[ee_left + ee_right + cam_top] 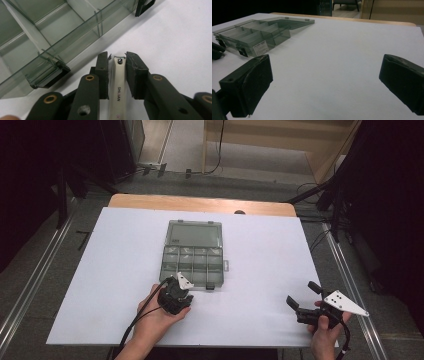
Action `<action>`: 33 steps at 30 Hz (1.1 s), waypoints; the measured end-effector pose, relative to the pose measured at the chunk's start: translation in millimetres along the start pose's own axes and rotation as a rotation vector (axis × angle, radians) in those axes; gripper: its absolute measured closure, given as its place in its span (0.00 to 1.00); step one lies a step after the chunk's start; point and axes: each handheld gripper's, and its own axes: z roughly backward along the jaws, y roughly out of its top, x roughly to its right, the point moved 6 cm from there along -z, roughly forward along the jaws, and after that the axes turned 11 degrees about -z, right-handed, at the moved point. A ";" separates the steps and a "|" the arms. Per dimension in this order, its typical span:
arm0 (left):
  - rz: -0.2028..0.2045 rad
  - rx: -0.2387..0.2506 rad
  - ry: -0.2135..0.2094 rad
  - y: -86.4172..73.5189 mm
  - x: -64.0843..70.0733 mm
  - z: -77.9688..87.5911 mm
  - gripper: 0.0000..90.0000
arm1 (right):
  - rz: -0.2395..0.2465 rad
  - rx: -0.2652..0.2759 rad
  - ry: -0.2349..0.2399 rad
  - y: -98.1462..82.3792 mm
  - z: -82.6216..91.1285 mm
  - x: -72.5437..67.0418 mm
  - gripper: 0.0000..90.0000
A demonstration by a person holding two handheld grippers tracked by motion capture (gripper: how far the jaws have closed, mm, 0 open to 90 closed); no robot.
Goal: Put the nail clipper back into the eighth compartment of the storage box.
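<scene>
one smoky-grey transparent plastic organiser box (194,253) lies open on the white-covered counter (260,270), its flat lid (194,234) folded back on the far side and its tray split into small compartments; the ones that show in the left gripper view look bare, the rest are too small to tell. two black latches (51,76) hang on the tray's near wall, one just left of the left gripper (117,72) fingers, the other farther ahead of them to the right. one silver metal nail clipper (117,85) printed with dark lettering lies between the left gripper's fingers (103,75), which sit close on either side of it; whether they press it i cannot tell. the clipper's tip sits just short of the tray wall. the right gripper (302,296) is well apart to the right, its fingers (249,83) spread wide over bare white counter, the box far ahead to their left.
</scene>
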 end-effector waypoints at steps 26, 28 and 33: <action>0.032 0.053 -0.110 15.5 -9.8 13.7 0.87 | 0.000 0.002 0.006 0.4 0.7 -0.6 0.00; 0.030 0.067 -0.114 21.6 -9.5 16.5 0.87 | 0.002 0.005 0.006 0.6 0.7 -0.3 0.00; 0.025 0.083 -0.123 30.9 -10.1 19.4 0.87 | 0.002 0.005 0.006 0.6 0.8 -0.3 0.00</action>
